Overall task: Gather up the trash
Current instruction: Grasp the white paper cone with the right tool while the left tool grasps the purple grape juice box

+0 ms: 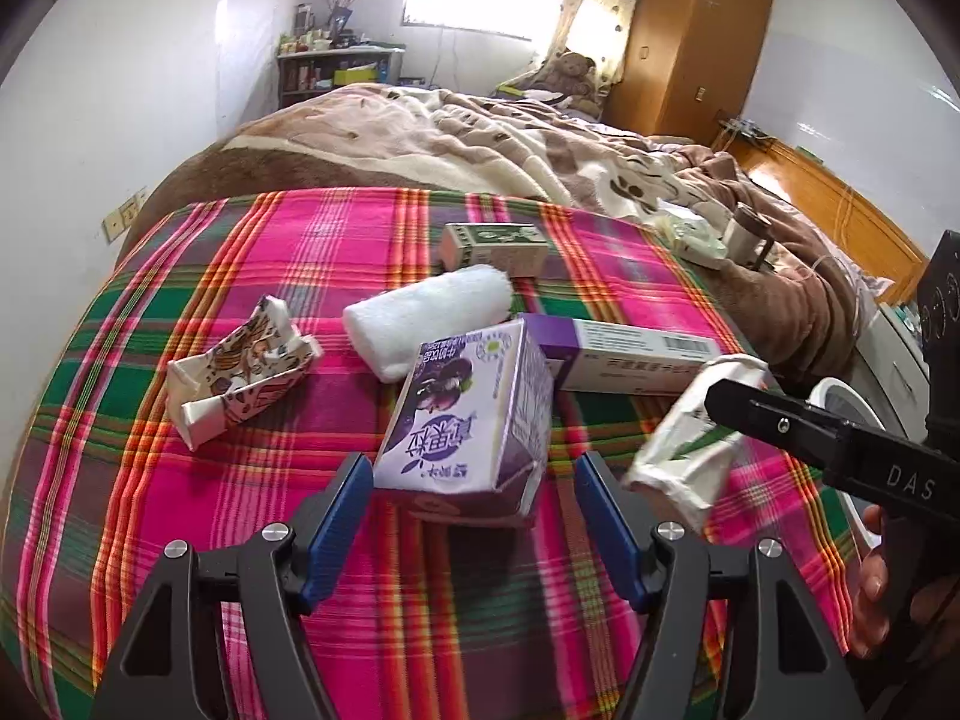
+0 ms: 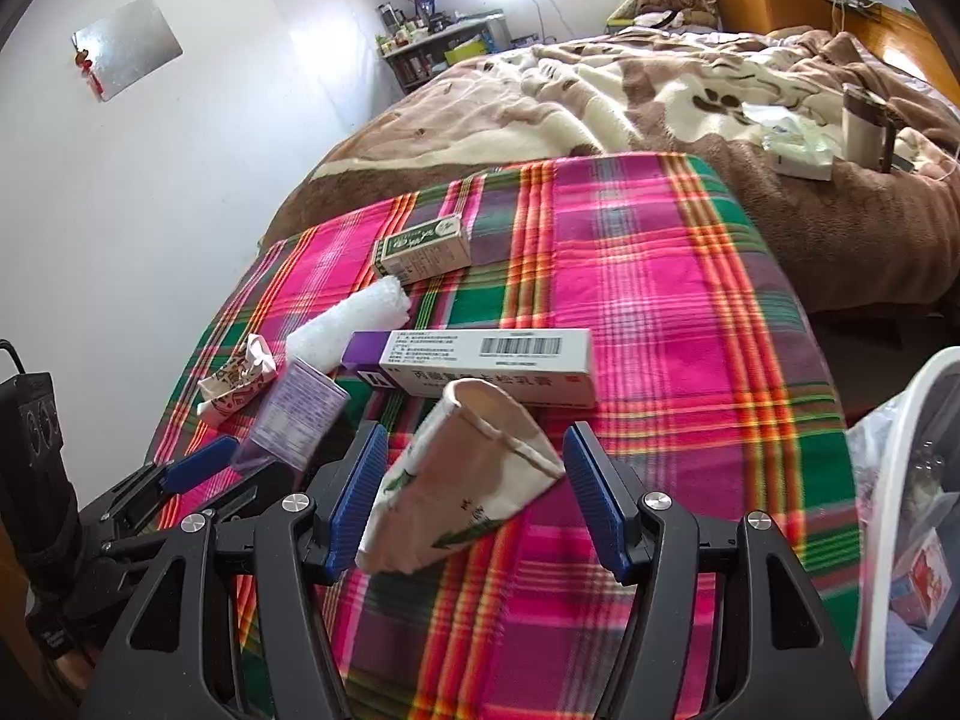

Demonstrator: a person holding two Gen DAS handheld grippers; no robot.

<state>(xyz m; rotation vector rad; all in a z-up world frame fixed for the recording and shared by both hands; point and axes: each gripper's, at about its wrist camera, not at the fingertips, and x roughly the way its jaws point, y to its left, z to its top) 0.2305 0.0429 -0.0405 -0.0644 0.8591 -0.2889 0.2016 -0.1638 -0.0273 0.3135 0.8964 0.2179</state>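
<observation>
The left tongs (image 1: 471, 513) are standing spread on either side of the purple drink carton (image 1: 465, 414), with a clear gap at each blue pad, so nothing is being pinched. The right tongs (image 2: 474, 498) are likewise spread around the crumpled paper cup (image 2: 462, 474); its left side is sitting close to one pad, but no squeeze is showing.

Both pieces are lying near the front edge of the plaid blanket (image 2: 660, 276) on the bed, the carton toward the left, the cup toward the right. The carton is probably empty and light, with stiff card walls that may buckle under a hard squeeze; taking it across its flat side faces looks safest. The cup is already crushed, soft and very light, so it is likely giving way and wanting a grip across its flattened middle, not its open rim.

The long medicine box (image 2: 474, 363) is lying just behind both, and the rolled white towel (image 1: 429, 318) and flattened patterned wrapper (image 1: 240, 375) are further back toward the left edge. The blanket to the right is lying bare, and a white bin (image 2: 900, 480) is sitting just off the right edge, so lifting up and right looks open.
</observation>
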